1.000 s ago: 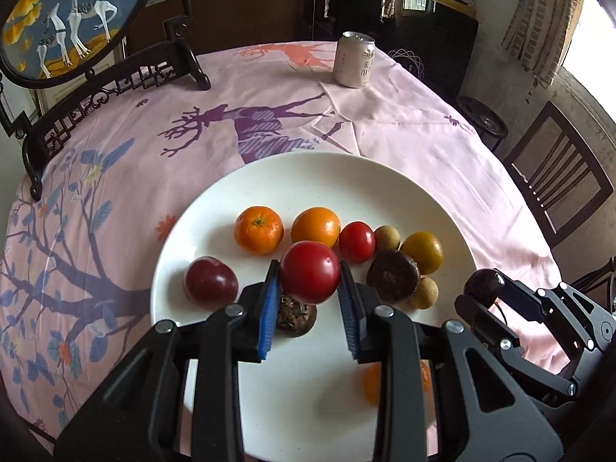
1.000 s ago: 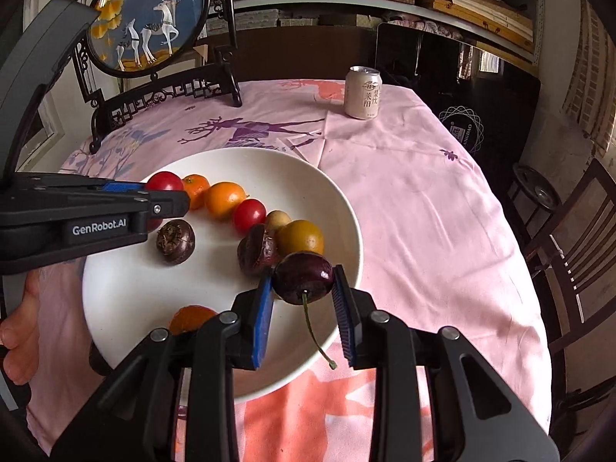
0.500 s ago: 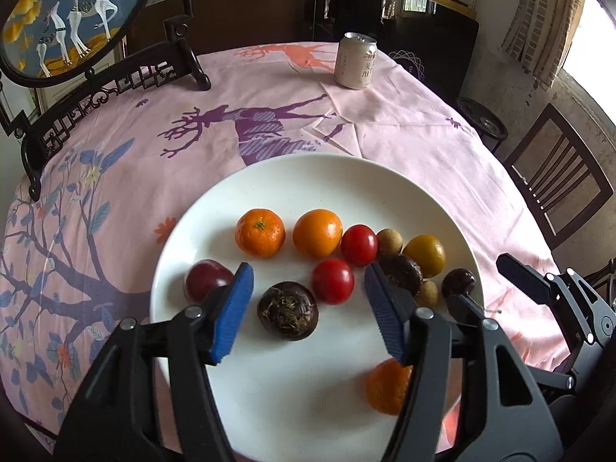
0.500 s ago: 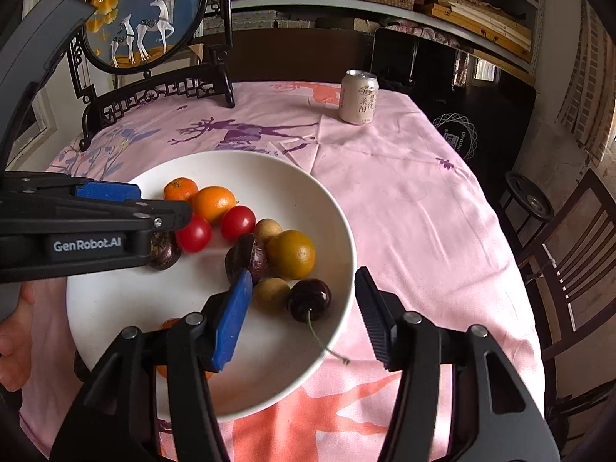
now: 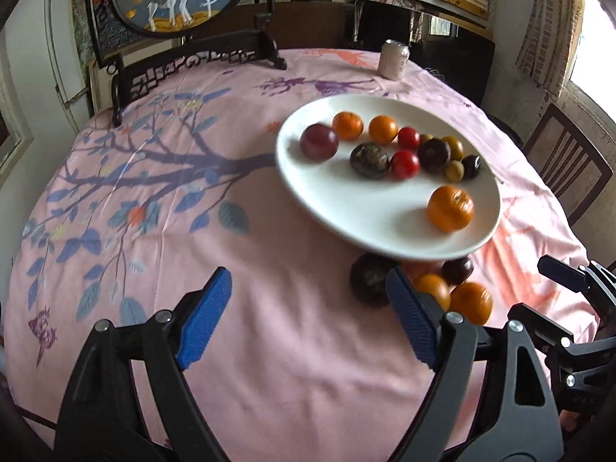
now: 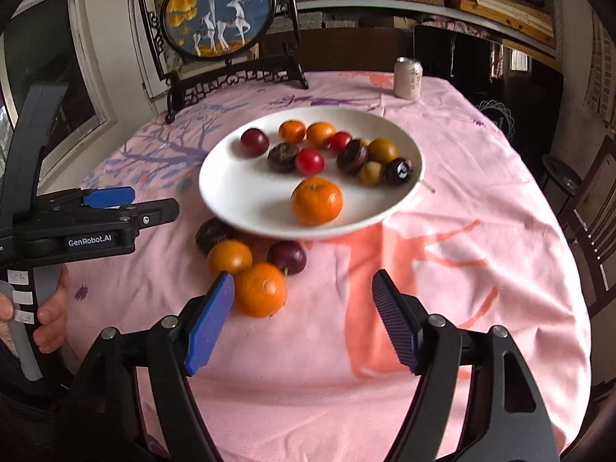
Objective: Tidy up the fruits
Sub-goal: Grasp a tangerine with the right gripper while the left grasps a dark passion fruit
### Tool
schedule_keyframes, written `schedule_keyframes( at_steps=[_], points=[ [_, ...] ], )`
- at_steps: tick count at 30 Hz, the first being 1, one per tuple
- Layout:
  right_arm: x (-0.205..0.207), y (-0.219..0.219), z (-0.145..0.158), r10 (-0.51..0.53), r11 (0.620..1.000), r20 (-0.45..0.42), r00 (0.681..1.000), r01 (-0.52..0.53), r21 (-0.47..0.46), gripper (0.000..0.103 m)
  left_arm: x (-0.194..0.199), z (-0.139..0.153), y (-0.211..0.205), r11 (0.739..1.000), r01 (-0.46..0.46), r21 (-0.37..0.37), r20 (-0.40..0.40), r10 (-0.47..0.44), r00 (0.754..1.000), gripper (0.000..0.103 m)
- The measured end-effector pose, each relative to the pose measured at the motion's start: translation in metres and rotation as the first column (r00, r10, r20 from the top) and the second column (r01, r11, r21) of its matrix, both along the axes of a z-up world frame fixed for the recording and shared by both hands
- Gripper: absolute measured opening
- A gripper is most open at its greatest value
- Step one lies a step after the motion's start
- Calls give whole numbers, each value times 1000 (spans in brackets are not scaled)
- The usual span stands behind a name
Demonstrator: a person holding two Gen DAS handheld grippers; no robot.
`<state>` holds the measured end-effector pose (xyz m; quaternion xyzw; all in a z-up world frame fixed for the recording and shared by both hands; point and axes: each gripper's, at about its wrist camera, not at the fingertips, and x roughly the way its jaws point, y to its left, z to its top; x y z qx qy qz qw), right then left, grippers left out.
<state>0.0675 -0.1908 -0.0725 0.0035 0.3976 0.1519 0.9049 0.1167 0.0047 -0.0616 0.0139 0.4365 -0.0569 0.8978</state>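
A white plate on the pink tablecloth holds several fruits: oranges, red tomatoes, dark passion fruits, a plum, a cherry and a lone mandarin at its near side. On the cloth in front of the plate lie loose fruits: a mandarin, an orange, a dark plum and a passion fruit. My left gripper is open and empty, left of these. My right gripper is open and empty, just right of the loose mandarin.
A drink can stands at the table's far side. A framed deer screen on a black stand is at the back left. Wooden chairs stand along the right edge. A hand holds the left gripper handle.
Both grippers let go of their fruits, a red tomato and a cherry, onto the plate, opened, and pulled back toward the near table edge. Loose fruits before the plate came into view.
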Motion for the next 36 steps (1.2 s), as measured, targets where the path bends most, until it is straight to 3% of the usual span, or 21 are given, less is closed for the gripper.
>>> schedule_keyframes(
  at_steps=[5,10,15,19,23,25,30,33,36],
  points=[
    [1,22,-13,27,1000,-24,999,-27,1,73,-18,-13,24,999,-45,27,-12,46,999,84],
    [15,32,-29,38,999,-71,997,-38,-2,40,-31,-10,32,999,-21,-46,-29,20,999,84],
    [6,22,-21,21,1000,-50,999,-20,20,40,-39,-9,11,998,44,-40,-30,-45,999,84],
    [-7,-3,-11,-59,998,-19,998,59,-3,40,-27,-16,-1,999,47,2,-45,-46,998,84],
    [-18,-28,-12,-97,995,-27,995,98,26,40,-3,-35,-19,994,61,89,-83,-54,995,84],
    [-21,-37,-13,-107,993,-33,994,108,49,40,5,-45,-27,993,86,83,-121,-75,990,85],
    [-25,-51,-15,-126,988,-34,991,128,89,40,19,-43,-41,993,100,54,-124,-93,988,83],
    [-24,-54,-15,-126,986,-37,991,130,105,40,24,-42,-48,993,109,52,-107,-103,989,69],
    [-24,-54,-14,-127,985,-37,991,130,110,40,23,-39,-53,989,145,10,-94,-144,985,43]
  ],
)
